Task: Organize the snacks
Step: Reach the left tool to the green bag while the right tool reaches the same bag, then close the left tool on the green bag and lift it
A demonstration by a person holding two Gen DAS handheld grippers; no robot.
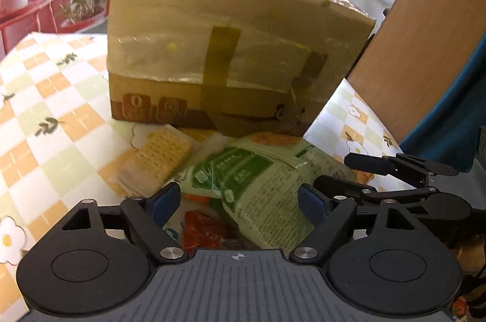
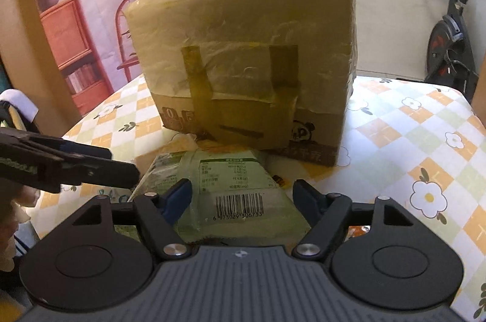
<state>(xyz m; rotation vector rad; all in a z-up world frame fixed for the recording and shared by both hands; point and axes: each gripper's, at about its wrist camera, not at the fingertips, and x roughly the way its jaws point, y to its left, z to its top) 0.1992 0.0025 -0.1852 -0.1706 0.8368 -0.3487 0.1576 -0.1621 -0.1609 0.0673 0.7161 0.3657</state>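
Green snack pack [image 2: 231, 194] lies flat, barcode end toward right tongs [image 2: 241, 197]; both tongs released.

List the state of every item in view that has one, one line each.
cardboard box: upright on the table, taped shut.
green snack pack: lying flat before the box, sealed, barcode side up.
cracker pack: flat on the tablecloth, not held.
red snack pack: partly under the green one.
left gripper: jaws open, empty.
right gripper: jaws open, empty.
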